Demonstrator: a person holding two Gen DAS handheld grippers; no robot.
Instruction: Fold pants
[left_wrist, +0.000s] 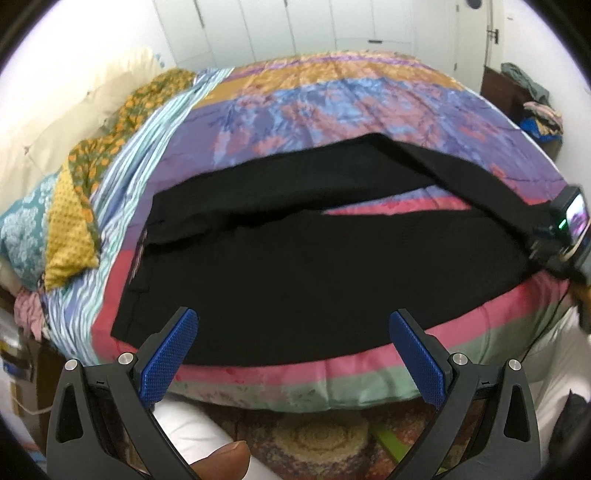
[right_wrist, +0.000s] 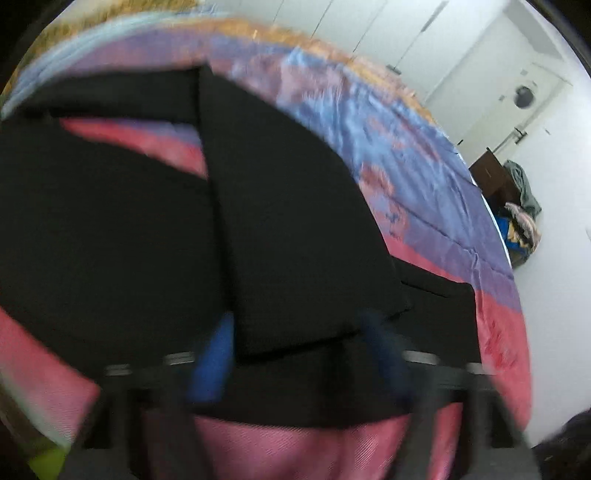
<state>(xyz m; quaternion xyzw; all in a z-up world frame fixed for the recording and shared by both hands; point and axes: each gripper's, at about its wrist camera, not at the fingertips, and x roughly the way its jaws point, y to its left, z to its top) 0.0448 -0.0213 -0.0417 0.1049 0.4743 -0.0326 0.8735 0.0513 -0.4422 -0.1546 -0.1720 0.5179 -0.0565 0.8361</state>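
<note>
Black pants (left_wrist: 295, 266) lie spread on the colourful bedspread (left_wrist: 332, 103), waistband at the left, legs running right. The far leg (left_wrist: 461, 173) is lifted and stretches to the right gripper's body (left_wrist: 569, 229) at the right edge. My left gripper (left_wrist: 293, 332) is open and empty, just above the pants' near edge. In the blurred right wrist view, the right gripper (right_wrist: 299, 332) has its blue fingers (right_wrist: 214, 354) apart around the hem of the leg (right_wrist: 295, 240); I cannot tell whether they pinch it.
Patterned pillows and cloths (left_wrist: 77, 192) lie at the bed's left side. A dark cabinet with piled clothes (left_wrist: 532, 96) stands at the far right. White wardrobe doors (left_wrist: 295, 26) are behind the bed. A patterned rug (left_wrist: 321, 439) lies below.
</note>
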